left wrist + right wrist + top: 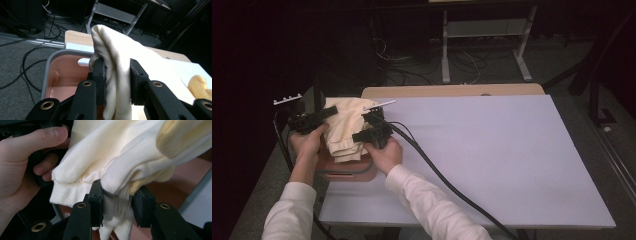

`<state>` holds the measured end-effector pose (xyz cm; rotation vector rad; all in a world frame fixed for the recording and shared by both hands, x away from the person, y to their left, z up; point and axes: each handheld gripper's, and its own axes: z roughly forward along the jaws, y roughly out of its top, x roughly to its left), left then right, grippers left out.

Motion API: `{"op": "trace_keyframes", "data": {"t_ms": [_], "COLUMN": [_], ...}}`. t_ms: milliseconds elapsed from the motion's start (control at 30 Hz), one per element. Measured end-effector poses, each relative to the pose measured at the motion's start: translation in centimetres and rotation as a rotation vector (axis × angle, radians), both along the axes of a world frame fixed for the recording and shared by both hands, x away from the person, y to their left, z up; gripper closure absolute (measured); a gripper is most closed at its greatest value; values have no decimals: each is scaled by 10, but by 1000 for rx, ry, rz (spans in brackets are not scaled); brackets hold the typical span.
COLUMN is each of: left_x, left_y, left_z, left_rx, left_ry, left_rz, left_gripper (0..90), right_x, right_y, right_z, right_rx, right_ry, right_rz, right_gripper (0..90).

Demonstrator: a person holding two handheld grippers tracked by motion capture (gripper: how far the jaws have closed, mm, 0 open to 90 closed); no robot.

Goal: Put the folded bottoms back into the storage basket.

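Observation:
A folded cream garment (343, 125) hangs bunched over a pink bin with a grey rim (346, 171) at the table's left edge. My left gripper (323, 116) grips its left side; in the left gripper view the cream cloth (117, 62) is pinched between the jaws of that left gripper (117, 83), above the bin's pink inside (67, 77). My right gripper (371, 134) holds the right side; the right gripper view shows ribbed cuffs and folds of the garment (110, 170) clamped in the right gripper (117, 205). The person's left hand (22, 165) is behind the cloth.
A wide white board (492, 150) covers the table to the right of the bin. A black cable (437, 175) trails from the right gripper across the board's near left. The floor beyond holds cables and a white desk frame (484, 35).

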<state>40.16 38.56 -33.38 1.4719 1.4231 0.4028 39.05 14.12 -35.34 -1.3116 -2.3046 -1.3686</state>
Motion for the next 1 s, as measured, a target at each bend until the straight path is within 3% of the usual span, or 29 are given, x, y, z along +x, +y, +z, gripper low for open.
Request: {"op": "trace_keyframes", "data": {"t_ms": [300, 633, 900, 1000], "left_x": [5, 9, 10, 9], "left_y": [1, 6, 8, 8], "left_z": [-10, -31, -36, -37], "left_rx": [35, 13, 26, 11], "left_ry": [41, 92, 122, 123], "left_rz": [-5, 2, 0, 18], "left_gripper": [705, 704, 689, 618], "right_x": [0, -1, -2, -1], "right_y": [5, 10, 14, 14], "right_z": [-17, -28, -33, -34], "right_rx": [8, -16, -21, -19], "right_ry": [33, 46, 57, 51], "right_rz": [-17, -21, -12, 4], "right_gripper": [635, 633, 620, 564]}}
